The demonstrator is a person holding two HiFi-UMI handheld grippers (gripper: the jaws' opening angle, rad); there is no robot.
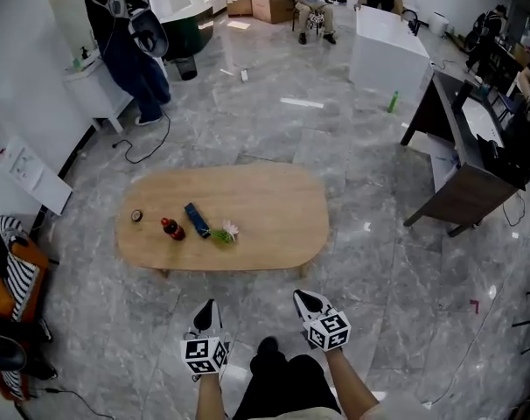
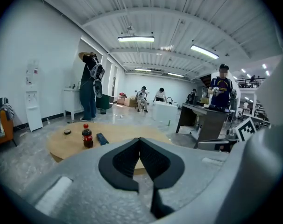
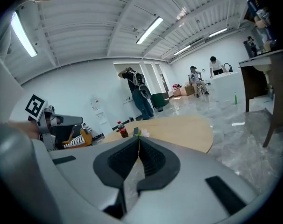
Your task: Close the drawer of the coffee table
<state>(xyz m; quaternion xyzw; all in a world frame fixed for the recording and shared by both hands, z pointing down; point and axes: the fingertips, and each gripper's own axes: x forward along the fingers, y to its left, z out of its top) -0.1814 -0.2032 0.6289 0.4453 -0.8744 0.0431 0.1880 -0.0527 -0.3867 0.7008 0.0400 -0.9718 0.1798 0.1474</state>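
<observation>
Left gripper (image 1: 209, 306) — jaws pressed together, nothing between them; right gripper (image 1: 302, 297) the same, empty. Both hang close to the body, well short of the table (image 1: 274, 221), which lies straight ahead and below. Table's long axis runs left to right across the head view, with the near long edge facing the person. Drawer — not visible in any view; nothing juts past the rim, so it is either flush or hidden under the top. Left gripper lines up with the table's middle, right with its right end; neither is clearly nearer.
</observation>
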